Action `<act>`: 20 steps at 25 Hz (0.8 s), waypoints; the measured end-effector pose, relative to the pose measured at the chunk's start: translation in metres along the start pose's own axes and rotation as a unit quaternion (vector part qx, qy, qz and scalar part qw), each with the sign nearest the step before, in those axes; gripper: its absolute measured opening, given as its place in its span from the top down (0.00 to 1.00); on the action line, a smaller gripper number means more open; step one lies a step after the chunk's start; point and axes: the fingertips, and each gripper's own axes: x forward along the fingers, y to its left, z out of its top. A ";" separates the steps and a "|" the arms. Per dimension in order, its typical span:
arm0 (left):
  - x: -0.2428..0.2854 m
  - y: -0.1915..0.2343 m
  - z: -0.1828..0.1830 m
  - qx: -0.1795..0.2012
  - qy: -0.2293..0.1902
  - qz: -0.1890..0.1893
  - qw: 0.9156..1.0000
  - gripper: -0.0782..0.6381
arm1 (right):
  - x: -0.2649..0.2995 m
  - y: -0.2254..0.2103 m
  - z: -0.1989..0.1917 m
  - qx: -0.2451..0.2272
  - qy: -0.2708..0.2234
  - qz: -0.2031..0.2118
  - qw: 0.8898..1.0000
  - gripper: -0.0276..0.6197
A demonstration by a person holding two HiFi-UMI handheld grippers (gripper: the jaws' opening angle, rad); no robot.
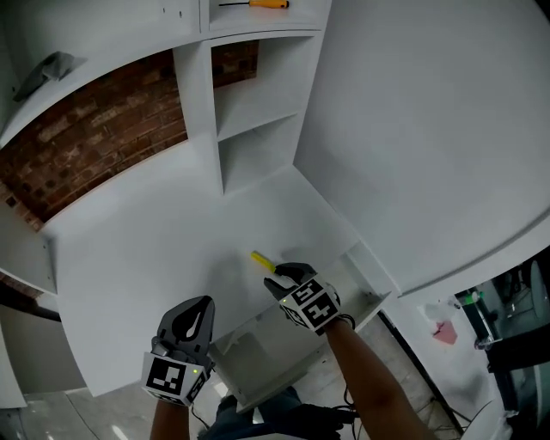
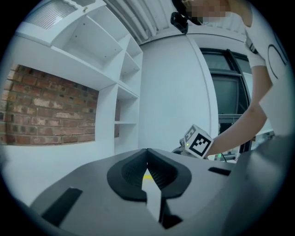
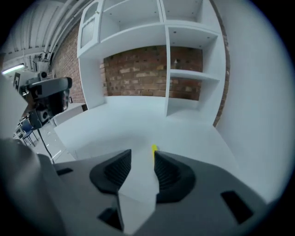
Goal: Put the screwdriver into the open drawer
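The yellow screwdriver (image 1: pixel 263 260) lies flat on the white desk (image 1: pixel 155 258), just behind the open drawer (image 1: pixel 258 348). My right gripper (image 1: pixel 284 273) is low over the desk with its tips at the screwdriver's near end. In the right gripper view its jaws (image 3: pixel 143 154) stand open, and the yellow screwdriver (image 3: pixel 154 149) shows just past them, close to the right finger (image 3: pixel 170 170), with no pad pressing on it. My left gripper (image 1: pixel 204 302) hovers left of the drawer, its jaws (image 2: pixel 147 152) shut with nothing in them.
A white shelf unit (image 1: pixel 258 103) stands at the desk's back against a brick wall (image 1: pixel 103 137). An orange-handled screwdriver (image 1: pixel 258 4) lies on a top shelf and a grey object (image 1: pixel 43 73) on the upper left shelf. A white wall panel (image 1: pixel 430 129) bounds the right.
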 end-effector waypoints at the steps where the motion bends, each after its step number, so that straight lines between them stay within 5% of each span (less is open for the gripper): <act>1: 0.001 0.005 -0.003 -0.004 0.004 0.007 1.000 0.87 | 0.012 -0.004 -0.002 -0.006 0.013 0.006 1.000 0.70; 12: -0.011 0.045 -0.037 -0.027 0.040 0.072 0.996 0.87 | 0.085 -0.031 -0.021 -0.061 0.117 0.023 0.991 0.76; 14: -0.012 0.048 -0.038 -0.029 0.040 0.076 0.996 0.87 | 0.087 -0.032 -0.021 -0.071 0.124 0.020 0.990 0.84; 20: -0.015 0.051 -0.035 -0.031 0.035 0.071 0.996 0.87 | 0.075 -0.027 -0.008 -0.074 0.109 0.016 0.991 0.85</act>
